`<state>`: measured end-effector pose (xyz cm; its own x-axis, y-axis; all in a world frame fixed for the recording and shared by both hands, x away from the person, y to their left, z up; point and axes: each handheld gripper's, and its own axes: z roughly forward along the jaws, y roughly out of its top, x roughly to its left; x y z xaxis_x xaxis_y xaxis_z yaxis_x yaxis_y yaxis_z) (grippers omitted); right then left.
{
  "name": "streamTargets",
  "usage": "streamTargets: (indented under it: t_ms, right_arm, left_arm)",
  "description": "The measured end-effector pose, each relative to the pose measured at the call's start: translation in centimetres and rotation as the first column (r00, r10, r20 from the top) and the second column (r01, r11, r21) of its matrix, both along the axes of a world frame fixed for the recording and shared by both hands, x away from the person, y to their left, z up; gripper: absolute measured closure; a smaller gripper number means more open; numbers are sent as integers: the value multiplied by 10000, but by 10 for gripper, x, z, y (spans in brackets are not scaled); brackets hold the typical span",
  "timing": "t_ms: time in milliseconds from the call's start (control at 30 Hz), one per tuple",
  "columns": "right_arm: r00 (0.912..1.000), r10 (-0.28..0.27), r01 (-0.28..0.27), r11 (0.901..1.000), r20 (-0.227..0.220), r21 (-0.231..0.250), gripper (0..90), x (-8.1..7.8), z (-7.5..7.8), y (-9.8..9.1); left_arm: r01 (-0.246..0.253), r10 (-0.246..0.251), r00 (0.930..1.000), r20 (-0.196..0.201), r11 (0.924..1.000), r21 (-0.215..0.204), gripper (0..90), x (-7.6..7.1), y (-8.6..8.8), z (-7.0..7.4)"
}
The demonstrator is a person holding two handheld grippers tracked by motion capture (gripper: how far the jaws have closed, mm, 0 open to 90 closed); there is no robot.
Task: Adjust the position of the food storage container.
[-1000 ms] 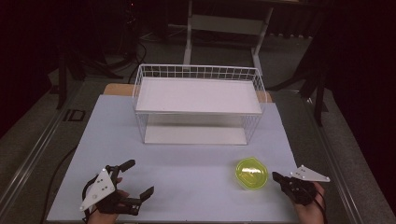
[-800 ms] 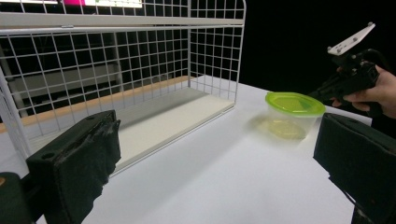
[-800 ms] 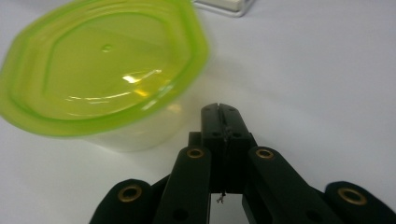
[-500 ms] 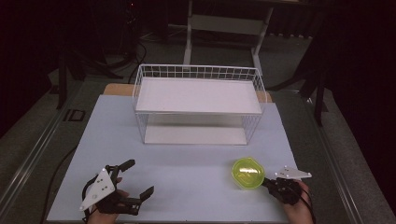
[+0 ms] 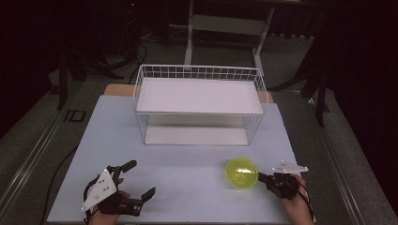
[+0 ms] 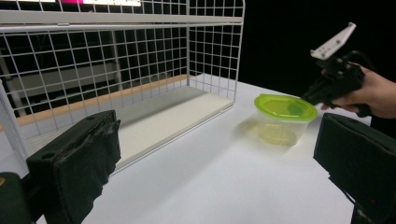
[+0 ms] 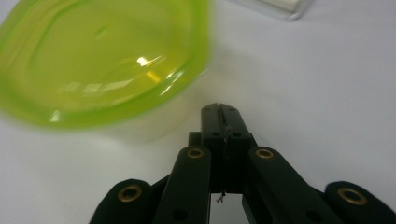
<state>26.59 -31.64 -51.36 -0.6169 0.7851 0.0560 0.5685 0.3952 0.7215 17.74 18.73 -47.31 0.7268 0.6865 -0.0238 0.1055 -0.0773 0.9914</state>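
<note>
A clear tub with a lime-green lid [image 5: 241, 172] [image 6: 285, 116] [image 7: 98, 60] stands on the white table [image 5: 187, 164] at the front right. My right gripper [image 5: 263, 178] [image 6: 322, 93] [image 7: 220, 112] is just right of the tub, jaws pressed together with nothing between them, tips close to the tub's rim. My left gripper [image 5: 140, 178] rests at the front left, jaws spread wide. Its two black pads [image 6: 79, 163] frame the table and the tub far off.
A white wire rack [image 5: 199, 101] [image 6: 116, 70] with a flat white shelf and a white base board stands at the middle back of the table. Dark floor and stands surround the table.
My right gripper has moved left toward the tub, and the tub has shifted slightly left. The left gripper has stayed put.
</note>
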Motion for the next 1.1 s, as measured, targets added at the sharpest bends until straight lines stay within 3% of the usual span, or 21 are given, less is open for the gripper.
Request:
streamTargets:
  t_ms: [100,300,667,900,1000,1100]
  right_arm:
    - [9998,-135,132,9996,113,236,900,11,2,-1]
    - [9997,-9,24,9982,-238,607,900,23,-3,3]
    - [9954,792,-753,9946,-533,717,900,10,-7,19]
    - [9852,1555,-1510,9865,-726,634,900,3,-11,46]
    - [9839,1636,-1597,9855,-718,564,900,3,-10,49]
    - [9873,1386,-1329,9884,-781,736,900,7,-8,45]
  left_arm:
    - [1,-1,10000,-44,10000,38,11,1,0,0]
    - [-25,25,10000,-13,10000,59,11,0,1,0]
    - [-16,16,10000,6,9999,121,11,0,0,0]
    - [-24,24,10000,-20,10000,73,11,0,0,0]
    - [-20,21,10000,-29,10000,63,11,0,0,0]
    - [-10,11,10000,-40,10000,82,11,0,0,-1]
